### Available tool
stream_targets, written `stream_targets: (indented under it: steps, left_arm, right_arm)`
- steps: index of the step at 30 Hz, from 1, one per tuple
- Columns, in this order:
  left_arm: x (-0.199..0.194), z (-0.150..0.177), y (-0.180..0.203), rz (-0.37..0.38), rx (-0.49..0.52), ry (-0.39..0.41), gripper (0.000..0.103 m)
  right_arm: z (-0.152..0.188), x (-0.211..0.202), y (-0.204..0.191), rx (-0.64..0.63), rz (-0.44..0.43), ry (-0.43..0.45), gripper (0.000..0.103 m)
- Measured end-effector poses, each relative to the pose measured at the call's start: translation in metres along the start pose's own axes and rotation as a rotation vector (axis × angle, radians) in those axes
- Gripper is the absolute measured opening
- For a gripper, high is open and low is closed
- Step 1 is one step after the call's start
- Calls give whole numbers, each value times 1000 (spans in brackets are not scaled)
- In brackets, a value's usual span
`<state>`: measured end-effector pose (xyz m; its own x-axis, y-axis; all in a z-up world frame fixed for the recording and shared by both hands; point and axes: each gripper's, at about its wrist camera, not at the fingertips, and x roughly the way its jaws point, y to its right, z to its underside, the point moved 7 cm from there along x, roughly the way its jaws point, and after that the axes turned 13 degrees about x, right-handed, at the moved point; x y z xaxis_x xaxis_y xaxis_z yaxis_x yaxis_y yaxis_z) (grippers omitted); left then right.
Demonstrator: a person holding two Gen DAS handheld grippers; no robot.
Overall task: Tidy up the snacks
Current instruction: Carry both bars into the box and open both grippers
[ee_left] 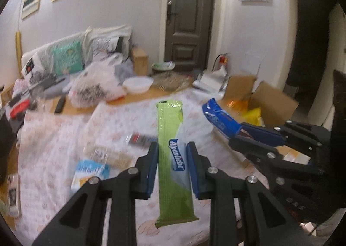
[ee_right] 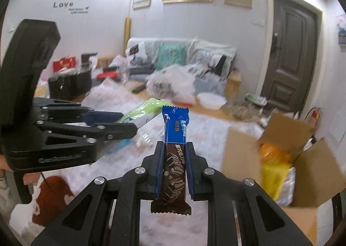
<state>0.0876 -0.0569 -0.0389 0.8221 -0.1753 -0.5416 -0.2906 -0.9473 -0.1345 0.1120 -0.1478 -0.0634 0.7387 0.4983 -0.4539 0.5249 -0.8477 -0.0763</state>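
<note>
While both are raised, left hand-held gripper (ee_left: 172, 148) clamped on green candy pack (ee_left: 172, 159), right hand-held gripper (ee_right: 174, 148) clamped on blue-brown chocolate bar (ee_right: 174, 159)

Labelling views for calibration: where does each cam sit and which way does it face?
Left wrist: on the left gripper, looking along its fingers over the patterned tablecloth toward the dark door; shows its jaws shut on a green Alpenliebe candy pack.
Right wrist: on the right gripper, facing the cushioned sofa; jaws shut on a blue-and-brown chocolate bar.
Shared: each sees the other gripper, the open cardboard box, the door and the sofa.
</note>
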Motion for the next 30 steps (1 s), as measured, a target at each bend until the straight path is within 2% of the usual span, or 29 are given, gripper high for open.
stream_targets:
  steps: [3,8,11,16,25,30]
  left_arm:
    - [-2,-29,18,19,42,34,24]
    - [9,-79,61,97,84,81,24]
    - [26,-105,89,137,112,86,24]
    - [64,-134,129,195,153,66,24]
    - [138,-137,176,259,155,-70,24]
    - [158,-127,182,291,141,-120,24]
  right_arm:
    - [-15,-11,21,20,30,31,14]
    - [-30,-24,82,115,91,51,14]
    - [-30,-31,118,150,141,61,14]
    - [-22,-28,166,197,168,27,14]
    - [-2,-3,216,211,204,-60,14]
    - [8,1,229,219,206,-80,15]
